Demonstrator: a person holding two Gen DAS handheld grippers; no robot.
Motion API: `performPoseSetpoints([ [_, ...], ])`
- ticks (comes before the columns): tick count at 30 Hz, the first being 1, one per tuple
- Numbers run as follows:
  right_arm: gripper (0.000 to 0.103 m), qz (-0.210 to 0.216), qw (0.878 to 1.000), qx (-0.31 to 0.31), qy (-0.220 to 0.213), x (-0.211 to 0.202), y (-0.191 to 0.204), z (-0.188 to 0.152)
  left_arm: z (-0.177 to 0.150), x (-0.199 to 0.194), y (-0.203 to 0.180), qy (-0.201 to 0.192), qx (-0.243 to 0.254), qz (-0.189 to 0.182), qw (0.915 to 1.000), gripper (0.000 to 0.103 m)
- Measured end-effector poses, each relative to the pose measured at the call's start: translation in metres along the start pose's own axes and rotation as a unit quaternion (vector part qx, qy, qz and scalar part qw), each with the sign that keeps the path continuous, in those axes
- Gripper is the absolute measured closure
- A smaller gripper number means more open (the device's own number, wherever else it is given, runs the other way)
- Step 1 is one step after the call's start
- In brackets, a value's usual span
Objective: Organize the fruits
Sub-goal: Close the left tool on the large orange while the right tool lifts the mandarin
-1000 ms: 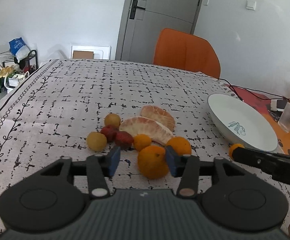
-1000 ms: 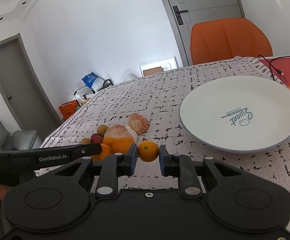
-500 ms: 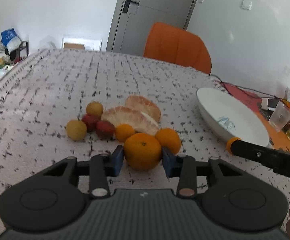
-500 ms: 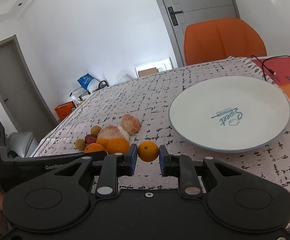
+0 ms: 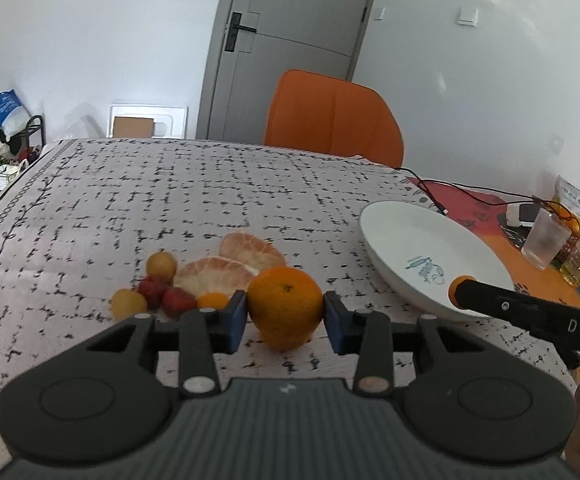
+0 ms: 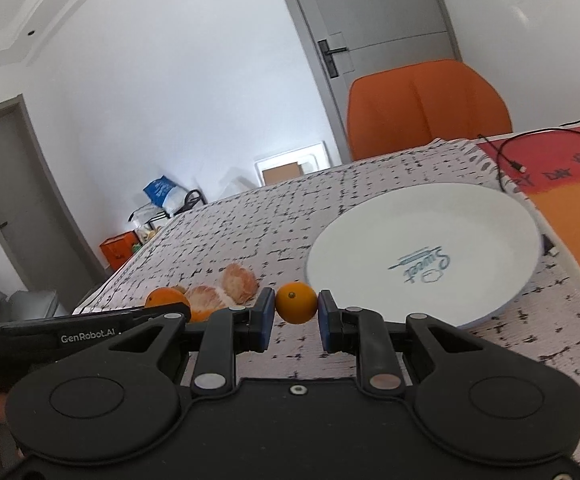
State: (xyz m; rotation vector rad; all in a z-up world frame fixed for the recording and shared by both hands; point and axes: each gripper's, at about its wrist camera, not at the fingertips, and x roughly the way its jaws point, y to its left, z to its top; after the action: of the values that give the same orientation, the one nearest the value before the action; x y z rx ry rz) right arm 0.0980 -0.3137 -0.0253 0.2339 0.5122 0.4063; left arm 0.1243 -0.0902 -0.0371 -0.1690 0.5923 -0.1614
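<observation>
The left gripper [image 5: 285, 317] has its blue pads pressed against either side of a large orange [image 5: 285, 307], which sits squarely between the fingers and looks lifted a little off the cloth, with another orange [image 5: 284, 340] peeking out just beneath it. Just beyond the left pad lies a small orange fruit [image 5: 212, 300], then two red fruits [image 5: 167, 296] touching one another, with a yellow round fruit [image 5: 128, 303] at the near left and another yellow one [image 5: 161, 265] behind them. Two peeled pomelo segments [image 5: 232, 262] lie side by side just past that cluster. The right gripper [image 6: 296, 318] is closed narrowly on a small orange [image 6: 296, 303], pinched at its sides between the pads and held above the worktop [image 6: 274, 220], just short of the near-left rim of a white plate [image 6: 490, 204] printed with blue lettering. From the left wrist view the right gripper's black body reaches in from the right, its small orange showing at the tip against the plate's near edge. The plate rests on the checked tablecloth, well apart from the fruit pile on its left. Past the plate, a black cable [image 5: 450, 189] runs over a red and orange mat, and a clear plastic cup [image 5: 545, 242] stands near some packets at the far right. An orange chair [image 5: 334, 120] stands at the far end of the worktop, before a grey door [image 5: 290, 40].
</observation>
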Motion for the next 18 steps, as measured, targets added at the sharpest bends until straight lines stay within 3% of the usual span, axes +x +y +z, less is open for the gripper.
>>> performPoseSetpoints([
  [18, 0.081, -0.055, 0.998, 0.025, -0.015, -0.011, -0.040, -0.004, 0.013, 0.024, -0.052, -0.006, 0.037, -0.029, 0.9989, 0.064],
])
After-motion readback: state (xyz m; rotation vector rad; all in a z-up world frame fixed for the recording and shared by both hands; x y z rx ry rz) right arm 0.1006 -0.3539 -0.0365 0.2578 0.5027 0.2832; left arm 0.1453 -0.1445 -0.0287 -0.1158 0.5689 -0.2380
